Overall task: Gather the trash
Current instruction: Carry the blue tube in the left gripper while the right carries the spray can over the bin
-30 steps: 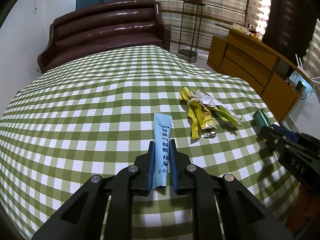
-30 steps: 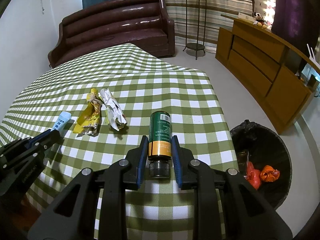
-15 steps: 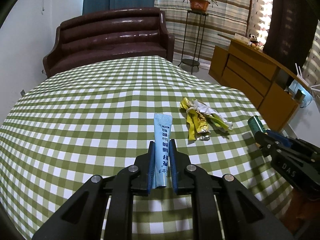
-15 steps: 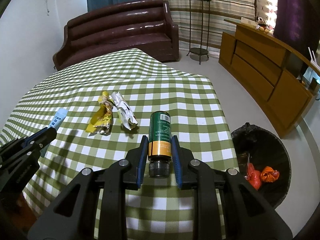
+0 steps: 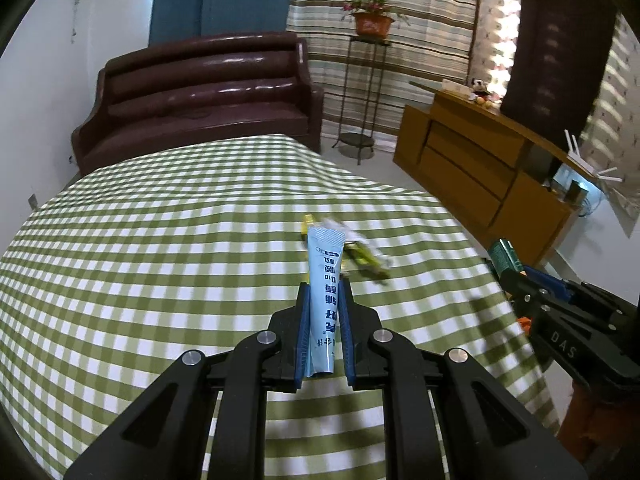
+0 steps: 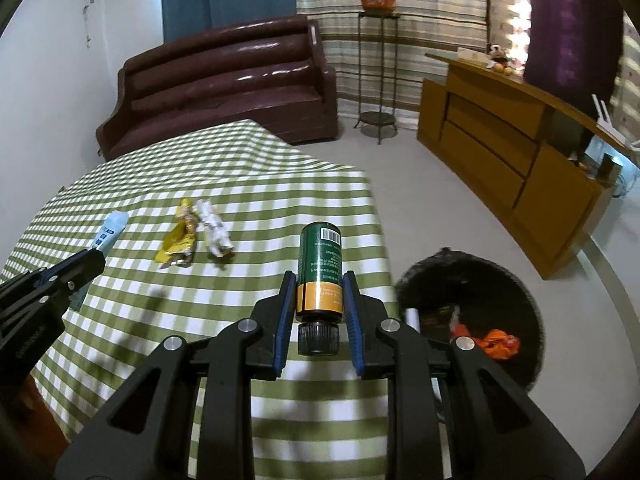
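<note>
Checked tablecloth [image 5: 160, 264], left gripper [image 5: 324, 300] clamping blue sachet [image 5: 325, 280], right gripper [image 6: 319, 292] clamping green bottle [image 6: 320, 264]

tablecloth [image 5: 160, 280] green-white check — tube [image 5: 325, 280] pale blue | bottle [image 6: 321, 276] green-orange

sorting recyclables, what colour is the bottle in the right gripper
Dark green bottle with an orange band; clearest in right wrist view.

Legible markings:
- Right gripper [image 5: 516, 276], side face, left wrist view: white letters "DAS".
- Light-blue sachet [image 5: 325, 280]: dark-blue CJK chars along its length, upside down to cam; not decipherable.
- Green bottle [image 6: 320, 276]: white barcode at far end; digits and fine print on green and orange label too small to read.
</note>
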{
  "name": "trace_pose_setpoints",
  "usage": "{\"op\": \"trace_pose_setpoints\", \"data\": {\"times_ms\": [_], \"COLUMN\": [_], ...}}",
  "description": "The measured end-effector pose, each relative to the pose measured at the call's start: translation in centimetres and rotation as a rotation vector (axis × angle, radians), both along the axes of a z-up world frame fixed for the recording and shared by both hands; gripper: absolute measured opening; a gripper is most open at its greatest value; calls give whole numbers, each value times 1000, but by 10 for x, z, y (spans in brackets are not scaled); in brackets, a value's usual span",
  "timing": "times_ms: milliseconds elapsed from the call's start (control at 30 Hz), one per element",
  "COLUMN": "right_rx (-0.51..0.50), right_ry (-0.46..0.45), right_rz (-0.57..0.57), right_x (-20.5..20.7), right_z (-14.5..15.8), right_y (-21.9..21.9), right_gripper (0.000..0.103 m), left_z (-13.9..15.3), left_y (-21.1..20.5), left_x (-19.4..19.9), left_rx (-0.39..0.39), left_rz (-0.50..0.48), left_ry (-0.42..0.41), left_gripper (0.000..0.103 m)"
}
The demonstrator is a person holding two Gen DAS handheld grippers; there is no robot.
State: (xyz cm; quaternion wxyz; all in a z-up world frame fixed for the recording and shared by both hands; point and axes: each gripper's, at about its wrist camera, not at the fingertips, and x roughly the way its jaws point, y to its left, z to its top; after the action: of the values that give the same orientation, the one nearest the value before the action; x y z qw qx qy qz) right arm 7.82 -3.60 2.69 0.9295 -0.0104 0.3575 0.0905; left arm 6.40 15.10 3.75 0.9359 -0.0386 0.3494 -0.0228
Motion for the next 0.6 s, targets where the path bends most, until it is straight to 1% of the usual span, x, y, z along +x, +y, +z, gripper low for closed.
{"op": "trace_pose_setpoints", "data": {"times_ms": [233, 433, 600], "right_rx": [-5, 3, 4], "right_ry": [-27, -33, -34], "right_rz": [-87, -164, -205], "right_x": [-6, -10, -11], "right_z": [4, 4, 1], "right_y": [-50, -93, -121], "right_gripper": [23, 23, 23], "left_z": [3, 3, 1], "left_y": [-42, -85, -119], "left_x": [9, 15, 19], "left_rx": [-7, 5, 9], "left_rz": [-82, -156, -210], "left_ry": [-3, -17, -23], "left_gripper": [15, 15, 15]}}
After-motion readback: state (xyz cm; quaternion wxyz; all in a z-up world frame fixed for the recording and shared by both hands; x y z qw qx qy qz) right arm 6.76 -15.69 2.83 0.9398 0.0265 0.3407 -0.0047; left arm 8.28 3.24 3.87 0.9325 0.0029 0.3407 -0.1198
